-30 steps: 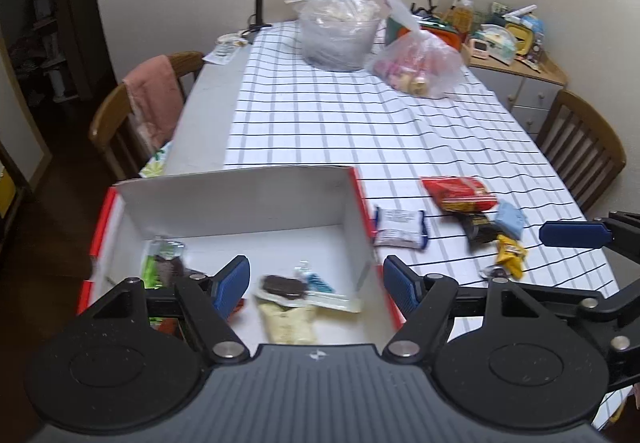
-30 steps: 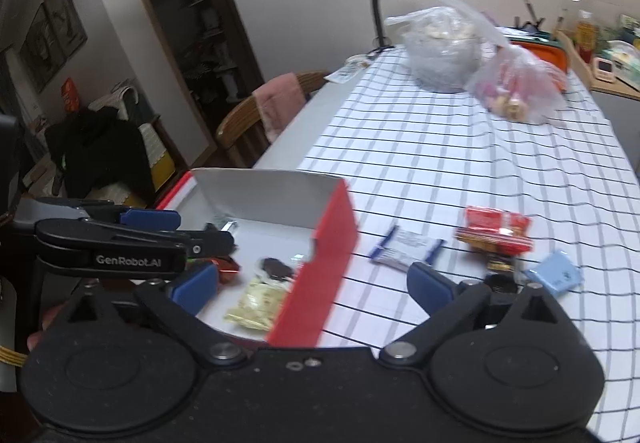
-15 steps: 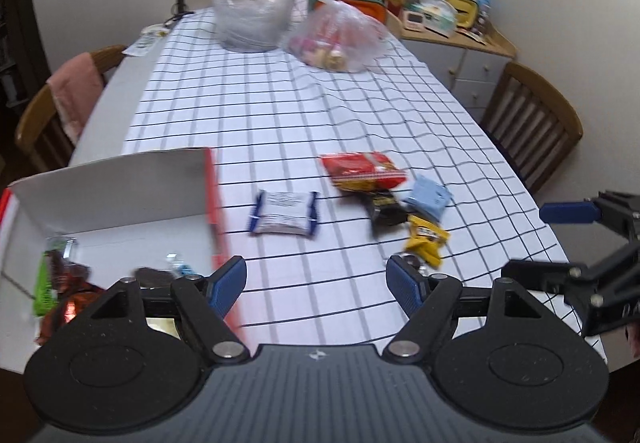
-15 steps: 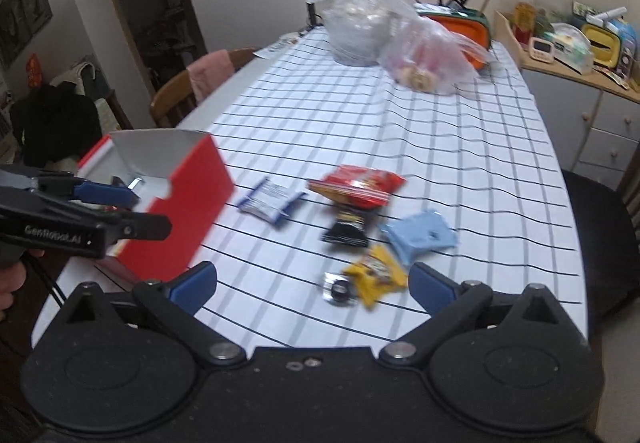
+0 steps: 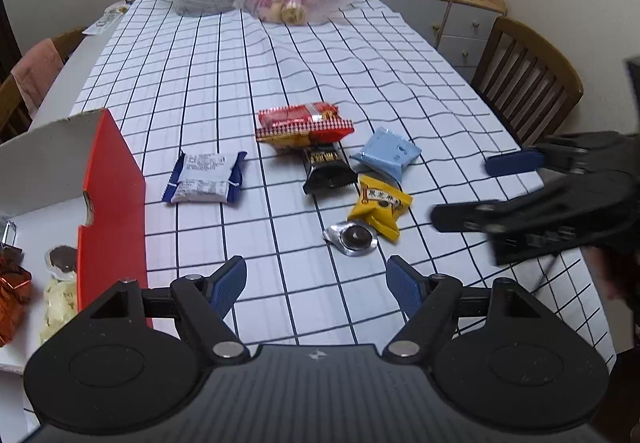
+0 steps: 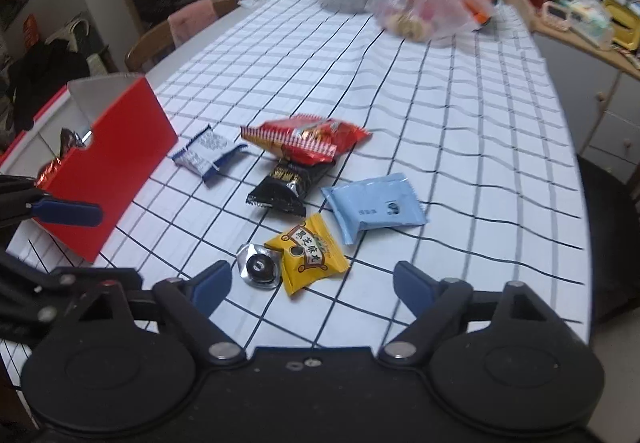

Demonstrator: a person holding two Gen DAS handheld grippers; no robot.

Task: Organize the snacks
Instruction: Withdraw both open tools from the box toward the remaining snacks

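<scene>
R gripper (image 6: 312, 285), wide, empty, jaws just closing, is being aimed near table's front edge; foil cup (image 6: 259, 266) & yellow pack (image 6: 308, 253) touching, so both risk being pinched.

glossy foil red snack packet (image 5: 305, 121), matt paper red box (image 5: 112, 179), creased checked cloth tablecloth (image 5: 248, 59), wooden chair (image 5: 528, 83).

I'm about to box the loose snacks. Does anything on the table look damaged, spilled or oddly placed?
Nothing looks spilled or torn. The red packet lies partly over the black packet, and the yellow packet touches the small foil-wrapped sweet. The tablecloth is rippled.
</scene>
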